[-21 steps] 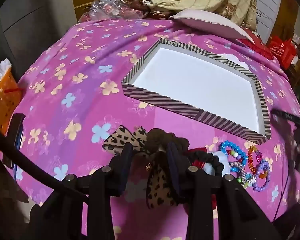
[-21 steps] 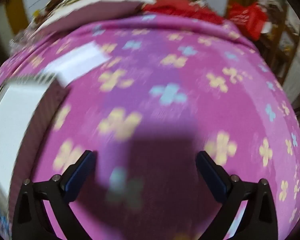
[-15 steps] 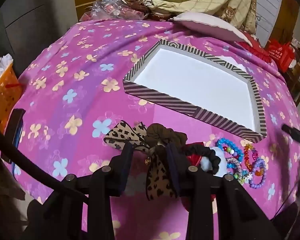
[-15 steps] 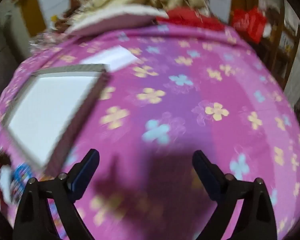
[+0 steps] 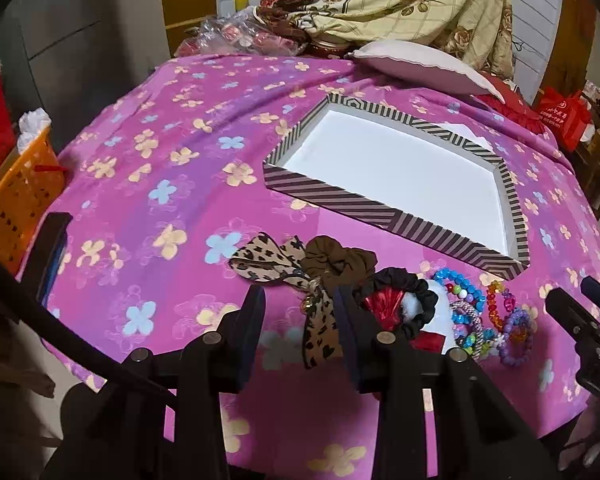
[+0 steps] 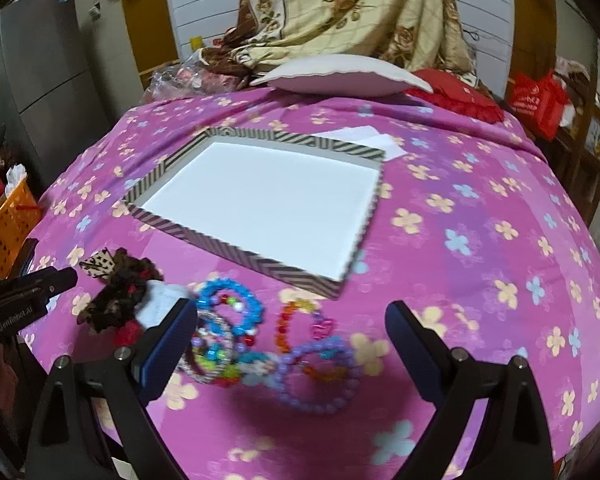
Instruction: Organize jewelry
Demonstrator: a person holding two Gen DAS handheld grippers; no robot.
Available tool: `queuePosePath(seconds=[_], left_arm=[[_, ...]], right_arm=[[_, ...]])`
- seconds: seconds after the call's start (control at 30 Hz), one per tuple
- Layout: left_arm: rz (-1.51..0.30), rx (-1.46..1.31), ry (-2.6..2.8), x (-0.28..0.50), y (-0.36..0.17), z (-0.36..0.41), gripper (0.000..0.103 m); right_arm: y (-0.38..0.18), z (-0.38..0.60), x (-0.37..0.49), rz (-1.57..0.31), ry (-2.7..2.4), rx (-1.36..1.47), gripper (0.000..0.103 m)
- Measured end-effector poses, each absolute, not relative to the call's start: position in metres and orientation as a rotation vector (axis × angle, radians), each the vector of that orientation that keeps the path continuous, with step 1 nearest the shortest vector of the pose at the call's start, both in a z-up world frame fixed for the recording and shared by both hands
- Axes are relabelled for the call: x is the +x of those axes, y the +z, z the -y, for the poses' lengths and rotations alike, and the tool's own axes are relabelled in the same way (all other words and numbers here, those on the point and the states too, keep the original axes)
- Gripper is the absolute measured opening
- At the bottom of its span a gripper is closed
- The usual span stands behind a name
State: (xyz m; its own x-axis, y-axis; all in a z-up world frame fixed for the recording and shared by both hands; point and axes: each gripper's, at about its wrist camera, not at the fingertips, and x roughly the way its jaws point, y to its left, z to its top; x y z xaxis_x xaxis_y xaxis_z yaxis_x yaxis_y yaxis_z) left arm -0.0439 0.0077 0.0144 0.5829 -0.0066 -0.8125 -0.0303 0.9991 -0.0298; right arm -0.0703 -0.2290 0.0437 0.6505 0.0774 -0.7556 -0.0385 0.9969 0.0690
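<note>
A heap of hair ties lies on the pink flowered cloth: a leopard bow [image 5: 268, 262], a brown scrunchie [image 5: 336, 260] and a black scrunchie [image 5: 404, 292]. My left gripper [image 5: 298, 300] hovers open over it, the bow's hanging tail between its fingers, which do not press on it. Right of the heap lie beaded bracelets [image 5: 484, 320]. My right gripper [image 6: 291, 312] stands wide open above them, over a blue bracelet [image 6: 230, 304] and a purple bracelet [image 6: 320, 376]. Behind them sits an empty striped box [image 6: 236, 250] with a white floor.
A pale pillow [image 5: 420, 68] and a flowered blanket lie at the far edge of the cloth. A white paper [image 6: 364, 136] lies behind the box. An orange basket [image 5: 16, 196] stands off the left side, a red bag [image 5: 564, 120] at the far right.
My right gripper has swung left from bare cloth to above the bracelets, still wide open. My left gripper has drawn back a little from the hair-tie heap, jaws unchanged.
</note>
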Motion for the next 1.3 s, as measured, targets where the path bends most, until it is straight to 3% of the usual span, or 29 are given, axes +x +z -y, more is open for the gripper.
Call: queuePosePath(seconds=[1.3], left_arm=[[-0.93, -0.04, 0.003, -0.055, 0.016, -0.003, 0.044]], right_arm=[[0.037, 0.2, -0.083, -0.888, 0.085, -0.001, 0.097]])
